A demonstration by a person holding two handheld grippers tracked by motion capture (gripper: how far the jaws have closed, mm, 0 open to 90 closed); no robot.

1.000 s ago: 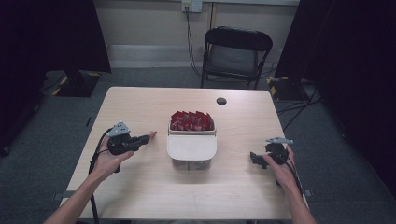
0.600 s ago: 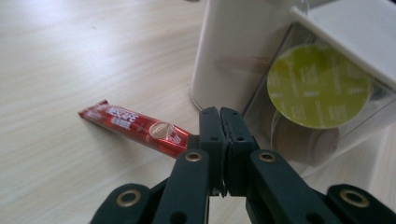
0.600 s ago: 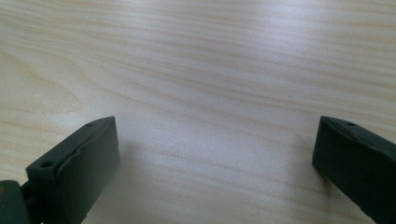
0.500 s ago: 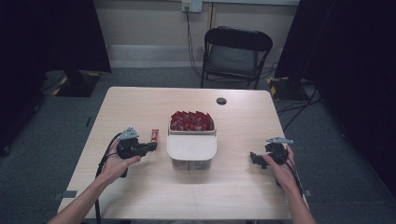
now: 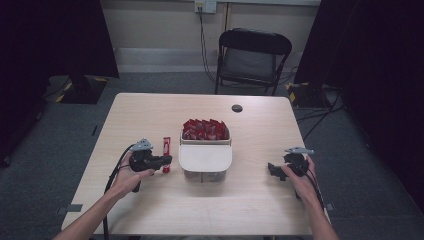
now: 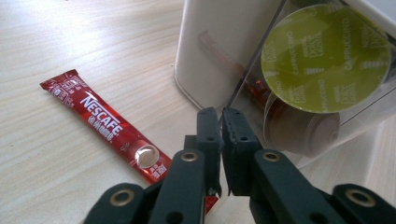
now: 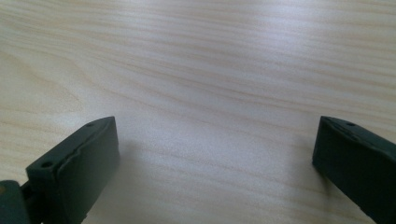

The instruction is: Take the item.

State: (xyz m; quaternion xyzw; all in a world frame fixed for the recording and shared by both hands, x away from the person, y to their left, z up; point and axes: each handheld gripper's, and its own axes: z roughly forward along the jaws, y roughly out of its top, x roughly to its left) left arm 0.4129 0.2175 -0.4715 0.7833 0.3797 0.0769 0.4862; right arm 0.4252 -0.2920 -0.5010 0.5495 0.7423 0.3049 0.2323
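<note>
Red coffee stick (image 6: 108, 130) lies flat beside left claw (image 6: 220, 115).

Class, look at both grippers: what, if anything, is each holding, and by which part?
Nothing. The left gripper is shut on nothing; the red Nescafe coffee sachet lies flat on the table beside it. The right gripper stands open, empty.
</note>
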